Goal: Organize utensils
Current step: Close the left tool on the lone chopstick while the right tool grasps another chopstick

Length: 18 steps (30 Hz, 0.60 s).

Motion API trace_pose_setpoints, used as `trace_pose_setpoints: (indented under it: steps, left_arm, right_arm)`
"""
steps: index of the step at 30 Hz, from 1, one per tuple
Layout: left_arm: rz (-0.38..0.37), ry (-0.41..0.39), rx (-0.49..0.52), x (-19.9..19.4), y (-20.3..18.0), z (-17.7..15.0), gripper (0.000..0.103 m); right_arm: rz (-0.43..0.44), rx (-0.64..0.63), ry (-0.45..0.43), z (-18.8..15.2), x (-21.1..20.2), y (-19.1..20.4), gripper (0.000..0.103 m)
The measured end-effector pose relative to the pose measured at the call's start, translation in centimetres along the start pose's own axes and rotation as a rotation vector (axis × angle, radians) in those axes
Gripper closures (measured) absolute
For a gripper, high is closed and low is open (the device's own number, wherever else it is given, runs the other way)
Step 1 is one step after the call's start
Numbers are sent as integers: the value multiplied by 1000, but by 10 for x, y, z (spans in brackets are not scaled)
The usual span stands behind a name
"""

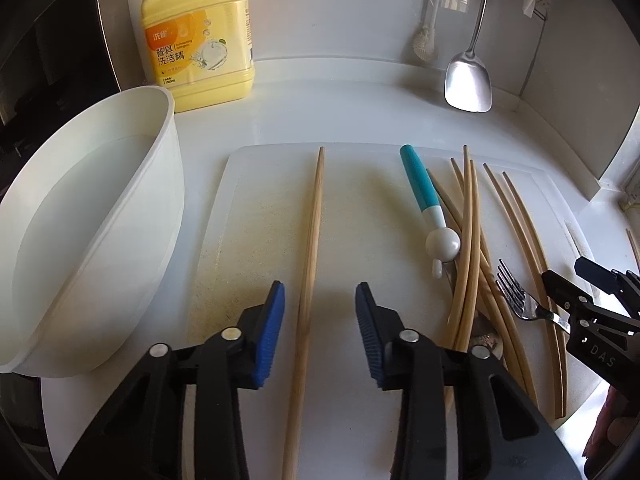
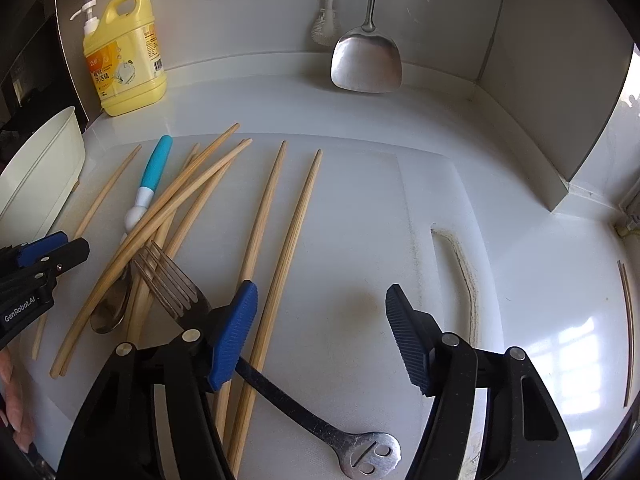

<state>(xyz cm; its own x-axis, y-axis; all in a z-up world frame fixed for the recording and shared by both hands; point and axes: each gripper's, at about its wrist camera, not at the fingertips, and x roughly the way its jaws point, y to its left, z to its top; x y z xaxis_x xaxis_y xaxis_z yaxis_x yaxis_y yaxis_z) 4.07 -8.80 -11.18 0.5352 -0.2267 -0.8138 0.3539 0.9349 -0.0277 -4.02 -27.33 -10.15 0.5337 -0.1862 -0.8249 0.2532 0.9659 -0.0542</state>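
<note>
My left hand-held gripper (image 1: 320, 312) stands apart astride a lone chopstick (image 1: 311, 248) beside the white tub (image 1: 120, 240); closing off-centre, I might roll it away.

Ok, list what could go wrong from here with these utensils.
1. The left gripper straddles a lone chopstick without pinching it; the thin stick may roll or slip as the jaws close.
2. The fork lies across the chopstick pile; lifting it with the right gripper could drag sticks off the cutting board.
3. The two grippers work close together and might collide.
</note>
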Motion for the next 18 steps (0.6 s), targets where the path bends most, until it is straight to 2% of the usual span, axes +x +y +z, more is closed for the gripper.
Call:
trace_pose_setpoints:
  steps: [2,3,4,5,7,10,18]
  left_arm:
    - [-4,-2,3,0,-1,0,86]
    - [-6,-2,2,0,-1,1,88]
    - [-6,-1,2,0,-2,1,94]
    - [-7,0,1,0,-2,2,95]
    - [-6,-1,4,0,-2,2,95]
    - [-6,-3,7,-1,-2,1,96]
    - [-55,-8,-39,-7,6,-3,96]
  right_arm:
    - [-1,-6,-4,0,0,3,46]
    - [6,-8,-6,0,0,4,48]
    - [17,-12,-7,0,-1,6,56]
    - [32,-16,-9,0,-1,7,69]
    - [37,-38,-17,0,-2,12,81]
    - [46,-53,-27,-2,-3,17,94]
    - [120,62,-43,-4,-4,-2,95]
